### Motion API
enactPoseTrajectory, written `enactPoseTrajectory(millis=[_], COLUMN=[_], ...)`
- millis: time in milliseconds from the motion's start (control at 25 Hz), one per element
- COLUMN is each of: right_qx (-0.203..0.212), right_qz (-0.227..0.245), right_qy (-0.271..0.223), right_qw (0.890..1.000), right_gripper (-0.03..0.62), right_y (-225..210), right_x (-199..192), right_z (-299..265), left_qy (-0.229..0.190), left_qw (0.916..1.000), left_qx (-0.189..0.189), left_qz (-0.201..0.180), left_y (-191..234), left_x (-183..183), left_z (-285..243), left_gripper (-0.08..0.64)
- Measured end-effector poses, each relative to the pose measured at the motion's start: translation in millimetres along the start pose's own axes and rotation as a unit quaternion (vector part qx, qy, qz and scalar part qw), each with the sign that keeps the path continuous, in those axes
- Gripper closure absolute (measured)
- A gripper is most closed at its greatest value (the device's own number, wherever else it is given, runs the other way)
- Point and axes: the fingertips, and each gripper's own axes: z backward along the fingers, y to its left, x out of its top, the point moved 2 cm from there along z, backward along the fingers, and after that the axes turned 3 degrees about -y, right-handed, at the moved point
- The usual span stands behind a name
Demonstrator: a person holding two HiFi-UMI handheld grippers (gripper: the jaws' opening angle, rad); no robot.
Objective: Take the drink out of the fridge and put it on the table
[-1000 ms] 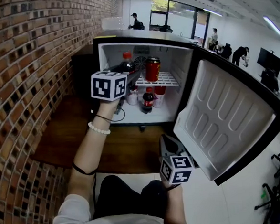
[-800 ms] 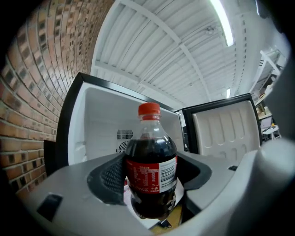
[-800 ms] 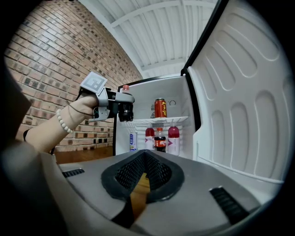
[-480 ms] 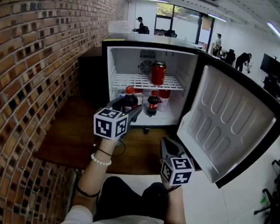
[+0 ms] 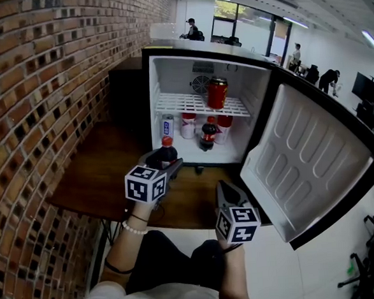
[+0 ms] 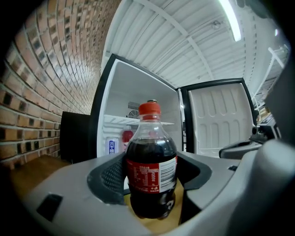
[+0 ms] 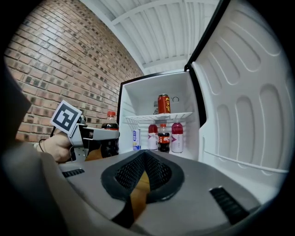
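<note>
Drink bottle [image 6: 151, 170]: removal from the fridge [image 5: 169, 83] is judged done; setting down is outstanding. Nearest, the right claw [image 7: 143, 173] is pressed together and empty by the worktop's [image 5: 99, 177] front edge. Beyond it, the left claw [image 5: 165, 161] pinches the bottle's body. The bottle is upright, over the worktop between front edge and fridge; base contact cannot be told. Farthest, the fridge stands open, other drinks [image 5: 208, 135] inside.

The bottle [image 6: 151, 170] is clear, glossy plastic. The table [image 5: 99, 177] is smooth brown wood, the wall [image 5: 36, 92] rough brick. The fridge door [image 5: 309, 162] lining looks smooth white plastic; the shelf [image 5: 190, 104] is perhaps coated wire.
</note>
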Motion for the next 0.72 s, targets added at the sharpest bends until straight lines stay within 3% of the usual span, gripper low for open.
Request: enactPoseTrajectory(millis=[720], right_qx=[0.003], right_qz=[-0.001], right_qy=[0.008], right_qw=[1.0], right_gripper=[0.58], right_y=[3], right_x=[-8], right_z=[-6], left_qy=[0.027], left_qw=[0.997], left_qx=[0.07], left_qz=[0.019], left_y=[50], left_x=[-62], left_z=[28], left_gripper=[0.252])
